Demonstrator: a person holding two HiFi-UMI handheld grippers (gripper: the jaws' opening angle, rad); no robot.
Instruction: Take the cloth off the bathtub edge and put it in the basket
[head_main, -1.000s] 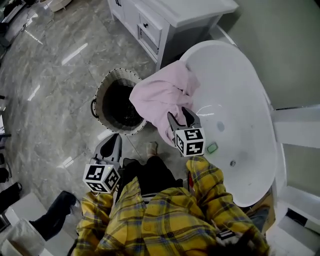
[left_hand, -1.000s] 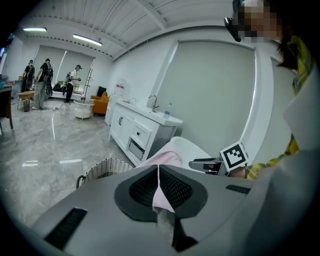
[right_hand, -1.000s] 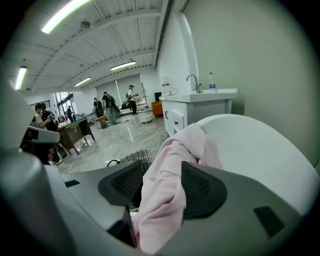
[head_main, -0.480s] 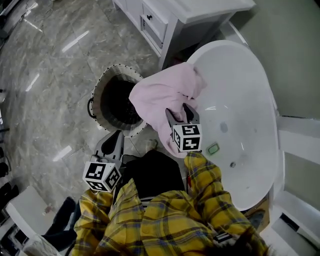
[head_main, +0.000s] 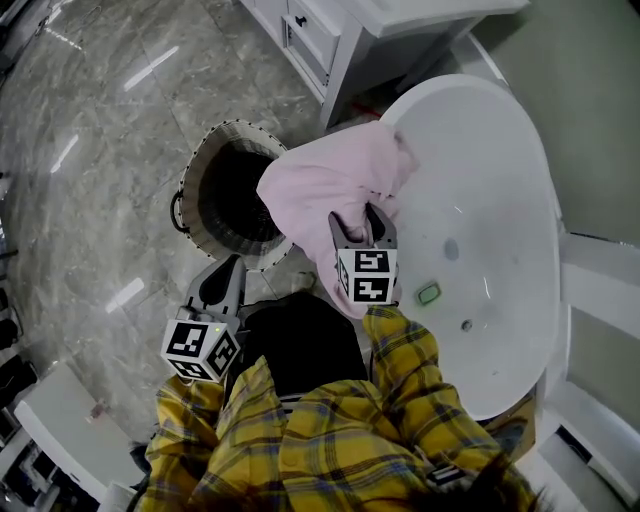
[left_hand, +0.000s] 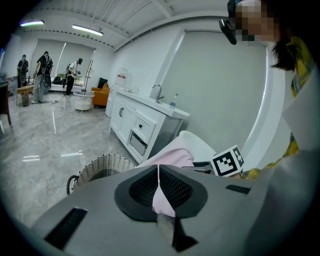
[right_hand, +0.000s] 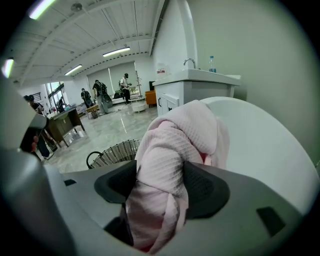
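Currently, your right tool (head_main: 362, 222) is at the cloth (head_main: 325, 185), and its jaws are opening. In the right gripper view, a thick bunched fold of the pink cloth (right_hand: 175, 140) fills the gap between the two dark pads of the right tool (right_hand: 160, 185). The jaws stand wide on either side of the fold.

Your left tool (head_main: 222, 285) is low and to the left, well apart from the cloth. In the left gripper view, the jaws of the left tool (left_hand: 158, 187) are pressed together, with only a thin slit between them and nothing held.

The cloth is draped over the edge of the white bathtub (head_main: 520, 130), on the side facing the basket (head_main: 190, 190). One part hangs down outside the tub. The woven basket stands on the grey marble floor (head_main: 90, 120), just beside the tub and next to a white cabinet (head_main: 330, 30). A small green item (head_main: 428, 294) lies inside the tub, near your right sleeve (head_main: 400, 350).
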